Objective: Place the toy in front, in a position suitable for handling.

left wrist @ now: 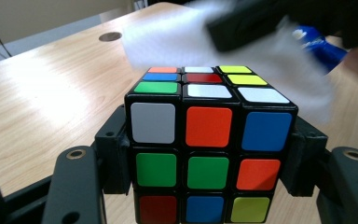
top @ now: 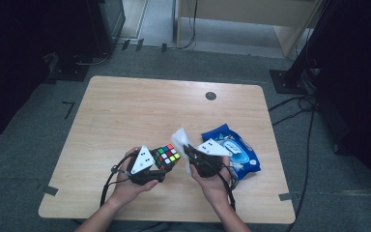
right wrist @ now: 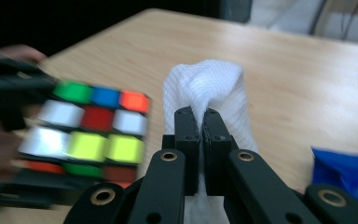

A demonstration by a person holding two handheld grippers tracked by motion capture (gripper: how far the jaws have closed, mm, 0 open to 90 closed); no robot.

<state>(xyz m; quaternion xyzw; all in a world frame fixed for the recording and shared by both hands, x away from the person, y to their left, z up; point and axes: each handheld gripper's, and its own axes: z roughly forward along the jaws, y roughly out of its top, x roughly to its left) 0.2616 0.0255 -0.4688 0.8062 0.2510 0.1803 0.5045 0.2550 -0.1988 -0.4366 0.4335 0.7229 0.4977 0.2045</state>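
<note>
A scrambled colour cube (top: 168, 155) (left wrist: 207, 140) (right wrist: 88, 133) is held above the wooden table (top: 125, 116), clamped by its two sides in my left gripper (top: 160, 166) (left wrist: 209, 158), which is shut on it. My right gripper (top: 187, 151) (right wrist: 202, 115) is shut on a white wipe (top: 183, 141) (right wrist: 205, 88), its jaws pinching the cloth. The wipe hangs just to the right of the cube's top face and looks blurred in the left gripper view (left wrist: 242, 42).
A blue pack of wipes (top: 234, 152) (right wrist: 349, 172) lies on the table right of my right hand. A round cable hole (top: 210, 95) (left wrist: 110, 36) sits near the table's far edge. Dark stands and cables surround the table.
</note>
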